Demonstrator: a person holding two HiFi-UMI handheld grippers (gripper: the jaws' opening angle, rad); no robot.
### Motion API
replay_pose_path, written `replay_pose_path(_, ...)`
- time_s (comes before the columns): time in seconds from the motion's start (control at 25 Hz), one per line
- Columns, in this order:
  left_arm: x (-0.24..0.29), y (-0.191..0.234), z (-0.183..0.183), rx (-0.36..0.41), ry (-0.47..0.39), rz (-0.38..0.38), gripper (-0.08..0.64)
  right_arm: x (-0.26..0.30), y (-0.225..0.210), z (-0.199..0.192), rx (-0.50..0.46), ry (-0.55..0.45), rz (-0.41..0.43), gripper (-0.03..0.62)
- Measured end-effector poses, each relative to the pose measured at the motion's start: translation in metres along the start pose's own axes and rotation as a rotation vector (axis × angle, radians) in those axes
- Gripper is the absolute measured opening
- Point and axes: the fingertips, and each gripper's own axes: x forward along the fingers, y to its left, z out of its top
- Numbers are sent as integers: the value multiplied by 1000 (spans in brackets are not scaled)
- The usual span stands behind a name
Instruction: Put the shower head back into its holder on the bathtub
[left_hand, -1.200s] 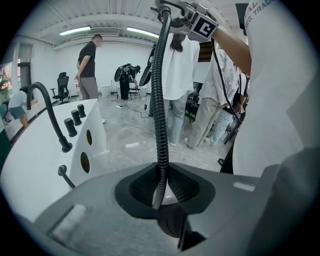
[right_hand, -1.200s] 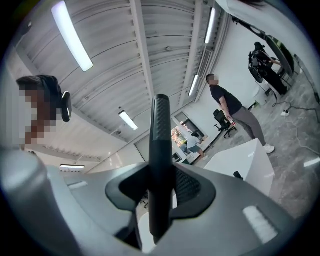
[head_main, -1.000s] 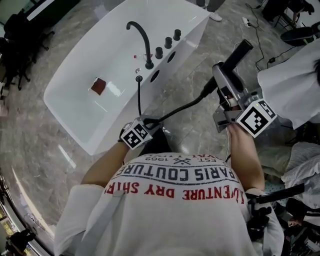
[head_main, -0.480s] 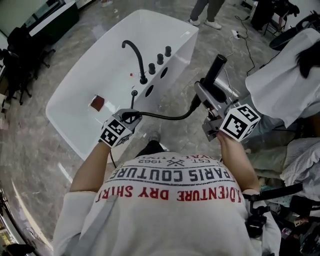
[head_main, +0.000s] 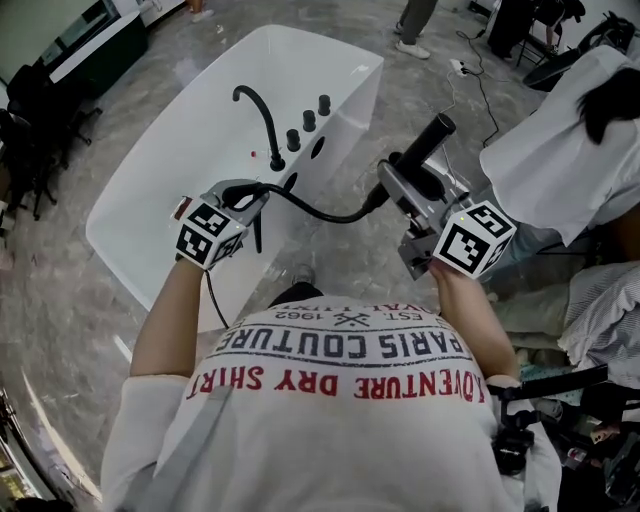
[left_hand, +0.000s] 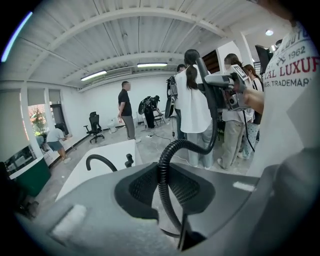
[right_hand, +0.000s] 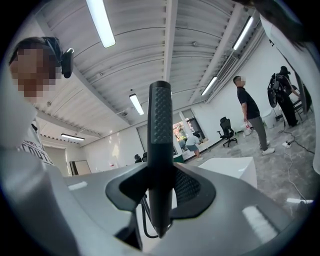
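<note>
The black stick-shaped shower head (head_main: 428, 140) (right_hand: 160, 145) stands between the jaws of my right gripper (head_main: 405, 185) (right_hand: 160, 192), which is shut on its handle to the right of the white bathtub (head_main: 170, 160). Its black ribbed hose (head_main: 320, 212) (left_hand: 169, 165) sags across to my left gripper (head_main: 245, 195) (left_hand: 167, 187), which is shut on it above the tub's near rim. On the tub deck are a curved black faucet (head_main: 258, 112) (left_hand: 100, 161), three black knobs (head_main: 308, 118) and dark oval openings (head_main: 316, 148). Where the hose enters the deck is hidden behind the left gripper.
Several people stand on the grey floor beyond the tub (left_hand: 190, 100). A person in white (head_main: 545, 150) stands close at my right. Cables (head_main: 480, 75) trail on the floor at the far right. An office chair (left_hand: 94, 127) stands by the far wall.
My left gripper has risen with the hose and moved left, up over the tub rim. The right gripper with the shower head has drifted a little to the left.
</note>
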Motion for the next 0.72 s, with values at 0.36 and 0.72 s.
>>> replay_pose_path(0.36,-13,59,46,-41,-96,85,64,8,-25,2,39,1,-62,127)
replay_pose_path(0.72,-16,127,86,-21,-153,127,64,41,-49,17,76,-21,-76,126)
